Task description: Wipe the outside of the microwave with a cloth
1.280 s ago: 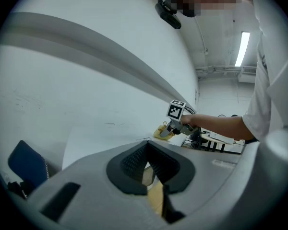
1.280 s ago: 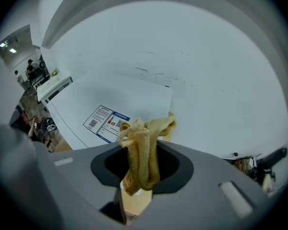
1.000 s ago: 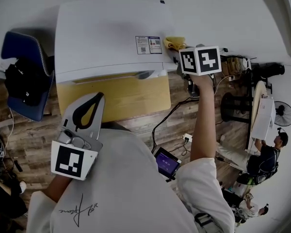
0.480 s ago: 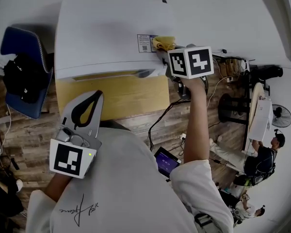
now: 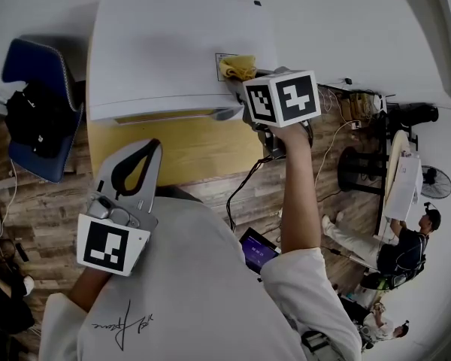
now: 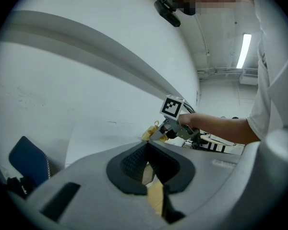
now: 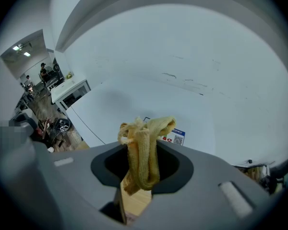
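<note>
A boxy white microwave (image 5: 165,51) with a smooth, matte top sits on a pale wooden table (image 5: 188,149) against a white wall. A person in a light shirt stands over it with a grey plastic two-jaw gripper in each hand.

The right gripper (image 7: 143,150) reaches out on a bare, extended arm (image 5: 301,194) to the right rear part of the microwave's top. Its jaws are clamped on a yellow cloth (image 7: 146,128). The cloth is soft, looped terry, bunched into a thick fold. It sticks up beyond the jaw tips in a frayed tuft and hangs down between the dark, ribbed pads. In the head view the tuft rests on the microwave's top, over the edge of a small rectangular printed sticker (image 7: 175,137). The black-and-white marker cube sits behind the jaws.

The left gripper (image 6: 147,143) is held back close to the person's chest, apart from the microwave. It points towards the table's front edge. Its jaw tips meet in a narrow V with nothing between them.

A blue padded chair (image 5: 30,96) with dark items piled on it stands left of the table, on a floor (image 5: 52,201) of brown wood-grain planks. Black cables trail across the floor to the right.
</note>
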### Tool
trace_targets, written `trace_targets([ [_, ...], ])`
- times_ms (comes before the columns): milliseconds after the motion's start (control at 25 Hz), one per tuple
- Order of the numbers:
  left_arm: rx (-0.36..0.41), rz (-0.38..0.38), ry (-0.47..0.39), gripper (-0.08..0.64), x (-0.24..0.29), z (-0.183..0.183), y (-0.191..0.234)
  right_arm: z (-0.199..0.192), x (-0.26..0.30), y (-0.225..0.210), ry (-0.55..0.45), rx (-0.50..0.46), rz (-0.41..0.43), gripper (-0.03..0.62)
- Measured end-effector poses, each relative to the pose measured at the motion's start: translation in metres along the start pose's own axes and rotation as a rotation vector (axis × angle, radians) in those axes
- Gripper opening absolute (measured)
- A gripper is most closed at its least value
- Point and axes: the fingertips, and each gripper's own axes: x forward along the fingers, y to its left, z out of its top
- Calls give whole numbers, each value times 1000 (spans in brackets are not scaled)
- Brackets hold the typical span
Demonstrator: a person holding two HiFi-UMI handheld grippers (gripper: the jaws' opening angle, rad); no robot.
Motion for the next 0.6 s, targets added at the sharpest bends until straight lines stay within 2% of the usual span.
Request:
trace_targets([
  [280,4,1,-7,-8,-1,3,0,16,8,49,-7,-70,104,120],
  [600,2,33,-18,-8,-9,4,8,32,16,85,-12,-122,175,120],
])
